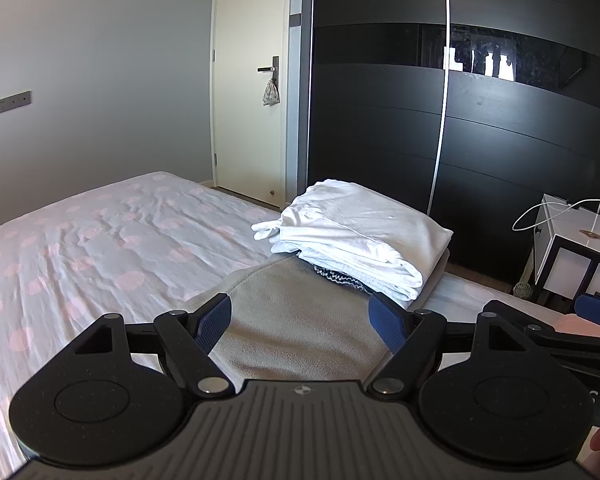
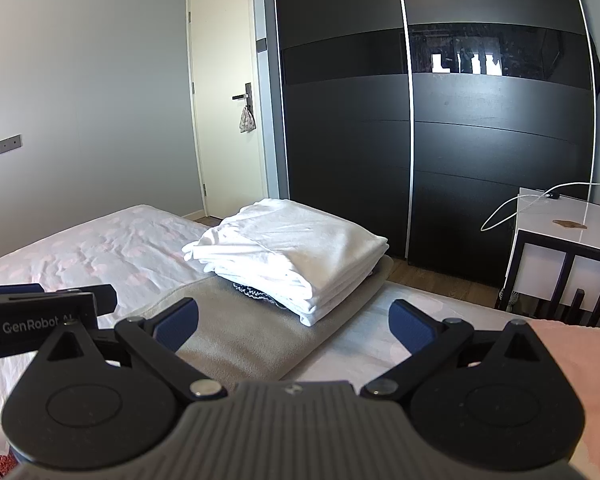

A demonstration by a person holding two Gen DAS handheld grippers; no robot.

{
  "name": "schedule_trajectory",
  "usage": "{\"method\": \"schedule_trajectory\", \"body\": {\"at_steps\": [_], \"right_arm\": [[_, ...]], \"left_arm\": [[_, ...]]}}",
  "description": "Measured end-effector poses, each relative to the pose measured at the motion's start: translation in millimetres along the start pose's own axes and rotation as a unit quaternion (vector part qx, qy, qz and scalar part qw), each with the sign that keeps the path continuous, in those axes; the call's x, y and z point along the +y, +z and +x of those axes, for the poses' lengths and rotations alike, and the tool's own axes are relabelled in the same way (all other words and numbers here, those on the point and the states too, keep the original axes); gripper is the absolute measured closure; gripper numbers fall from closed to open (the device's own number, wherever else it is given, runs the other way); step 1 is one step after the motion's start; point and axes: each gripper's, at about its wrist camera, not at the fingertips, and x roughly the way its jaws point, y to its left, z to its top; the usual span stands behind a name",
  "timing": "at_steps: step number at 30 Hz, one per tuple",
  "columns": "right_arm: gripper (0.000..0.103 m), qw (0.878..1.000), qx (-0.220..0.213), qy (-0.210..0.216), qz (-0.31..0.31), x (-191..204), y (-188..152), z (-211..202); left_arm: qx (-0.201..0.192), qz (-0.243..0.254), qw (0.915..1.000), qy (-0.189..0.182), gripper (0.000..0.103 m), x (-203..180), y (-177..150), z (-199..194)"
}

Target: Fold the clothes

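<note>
A stack of folded white clothes [image 1: 352,236] lies on the far end of a flat grey garment [image 1: 300,320] on the bed; a dark knit piece peeks out under the stack. Both show in the right wrist view too: the stack [image 2: 292,256] and the grey garment [image 2: 244,332]. My left gripper [image 1: 300,320] is open and empty, held above the near end of the grey garment. My right gripper [image 2: 294,324] is open and empty, over the grey garment's right edge. The left gripper's body [image 2: 44,320] shows at the left of the right wrist view.
The bed [image 1: 80,248] has a white sheet with pink dots. A black sliding wardrobe [image 1: 460,120] stands behind, a white door [image 1: 252,100] to its left. A white bedside table [image 2: 560,248] with a cable stands at right. A pink cloth [image 2: 572,356] lies at the right edge.
</note>
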Motion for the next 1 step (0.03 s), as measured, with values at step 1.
{"method": "schedule_trajectory", "body": {"at_steps": [1], "right_arm": [[0.001, 1.0, 0.0, 0.001, -0.001, 0.1, 0.1, -0.1]], "left_arm": [[0.002, -0.002, 1.0, 0.002, 0.028, 0.2, -0.1, -0.3]]}}
